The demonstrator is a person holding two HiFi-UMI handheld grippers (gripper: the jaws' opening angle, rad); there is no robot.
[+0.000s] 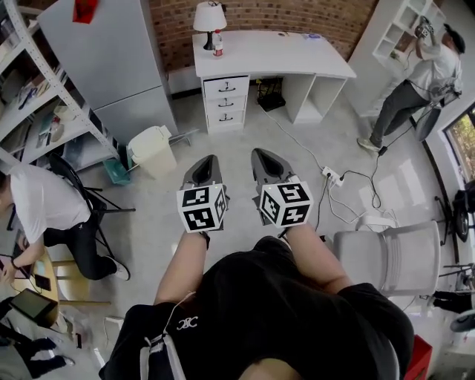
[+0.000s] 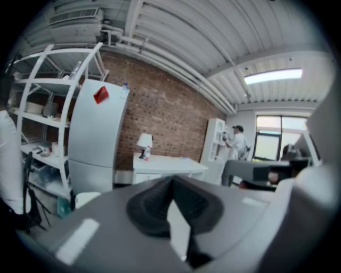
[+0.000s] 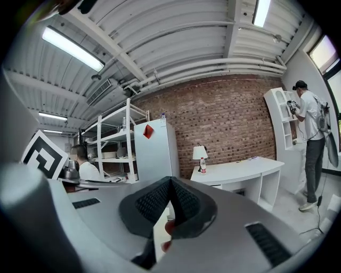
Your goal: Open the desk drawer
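A white desk (image 1: 271, 52) stands against the brick wall at the far side of the room. Its stack of three drawers (image 1: 225, 102) with dark handles is all closed. Both grippers hang over the floor well short of the desk, pointing at it. My left gripper (image 1: 205, 167) is shut with nothing in it, and my right gripper (image 1: 268, 162) beside it is shut and empty too. The desk (image 2: 166, 166) appears small and distant past the left gripper (image 2: 171, 182). From the right gripper (image 3: 170, 184) the desk (image 3: 240, 170) lies ahead to the right.
A white bin (image 1: 152, 151) stands left of the path, and a grey fridge (image 1: 111, 59) and shelves behind it. A power strip with cables (image 1: 330, 176) lies on the floor at right. A grey chair (image 1: 390, 256) is near right. A lamp (image 1: 209, 18) sits on the desk. People work at both sides.
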